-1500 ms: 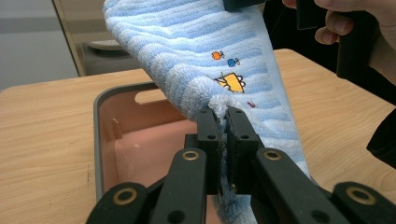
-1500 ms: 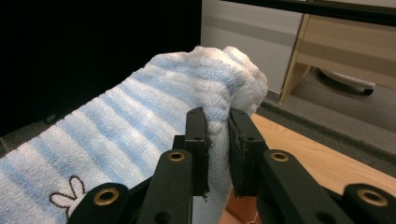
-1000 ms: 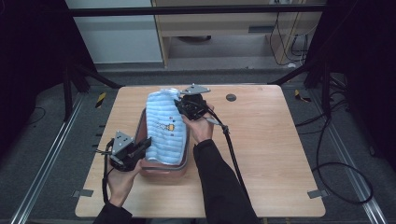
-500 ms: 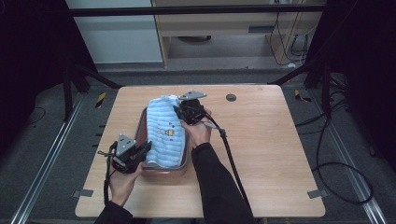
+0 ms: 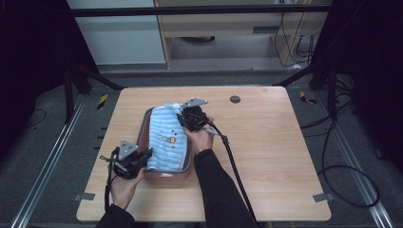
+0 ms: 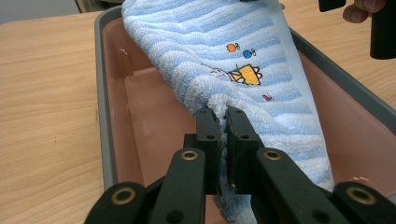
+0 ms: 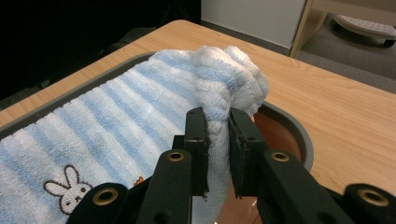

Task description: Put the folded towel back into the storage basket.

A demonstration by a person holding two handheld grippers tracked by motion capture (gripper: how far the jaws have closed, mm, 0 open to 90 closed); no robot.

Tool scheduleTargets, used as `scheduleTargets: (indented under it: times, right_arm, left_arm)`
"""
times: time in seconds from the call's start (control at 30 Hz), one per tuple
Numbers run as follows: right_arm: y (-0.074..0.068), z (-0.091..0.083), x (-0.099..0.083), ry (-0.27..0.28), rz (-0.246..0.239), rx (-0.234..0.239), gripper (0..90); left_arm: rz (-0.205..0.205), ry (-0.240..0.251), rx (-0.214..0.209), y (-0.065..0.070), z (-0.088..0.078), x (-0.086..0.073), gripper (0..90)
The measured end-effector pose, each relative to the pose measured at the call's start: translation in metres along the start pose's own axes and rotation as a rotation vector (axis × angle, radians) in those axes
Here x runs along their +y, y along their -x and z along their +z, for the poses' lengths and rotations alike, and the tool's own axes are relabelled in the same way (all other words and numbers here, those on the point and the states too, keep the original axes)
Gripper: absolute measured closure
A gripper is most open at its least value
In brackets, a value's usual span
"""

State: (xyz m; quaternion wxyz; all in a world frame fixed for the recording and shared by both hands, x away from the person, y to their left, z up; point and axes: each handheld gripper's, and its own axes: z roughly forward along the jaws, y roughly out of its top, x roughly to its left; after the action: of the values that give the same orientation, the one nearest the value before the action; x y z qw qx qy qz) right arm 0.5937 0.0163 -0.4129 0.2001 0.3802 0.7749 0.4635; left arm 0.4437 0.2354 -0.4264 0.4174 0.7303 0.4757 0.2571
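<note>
A blue-and-white striped towel with small cartoon pictures lies stretched over a pink tub with a grey rim on the wooden table. My left gripper is shut on the towel's near corner, at the tub's front left. My right gripper is shut on a bunched far corner of the towel, above the tub's far end. The towel spans between both grippers, and the tub's pink inside shows beneath it. A rabbit picture shows on the towel.
The tub's grey rim curves round under the right gripper. Bare wooden table spreads to the right of the tub. A small dark round hole sits near the table's far edge. Cables trail from both grippers.
Both grippers have shifted slightly with the towel held between them; the left one has drawn a little toward the table's front left, and the towel lies flatter over the tub.
</note>
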Motion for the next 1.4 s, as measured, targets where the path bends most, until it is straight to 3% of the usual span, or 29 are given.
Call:
scheduleTargets:
  times: [0.5,0.67,0.73,1.03,1.2,1.4]
  right_arm:
    - [0.004,0.014,-0.015,-0.064,0.004,-0.013,78.1]
    - [0.003,0.018,-0.018,-0.088,-0.023,-0.028,68.7]
    - [0.003,0.016,-0.019,-0.074,-0.032,-0.031,64.1]
    - [0.009,-0.01,-0.012,-0.003,-0.026,-0.037,55.9]
    - [0.016,-0.032,-0.012,0.029,-0.003,-0.025,39.4]
    - [0.029,-0.06,-0.02,0.068,0.015,-0.04,26.6]
  left_arm:
    - [-0.002,-0.036,0.006,-0.002,0.008,-0.004,84.3]
    - [-0.015,-0.023,0.033,-0.004,0.007,-0.004,77.8]
    - [-0.016,-0.012,0.039,-0.005,0.005,-0.002,75.6]
    - [-0.019,0.039,0.043,-0.007,-0.006,0.005,65.3]
    - [-0.011,0.083,0.023,-0.01,-0.016,0.008,57.5]
    - [-0.003,0.073,0.002,-0.014,-0.02,0.008,46.7]
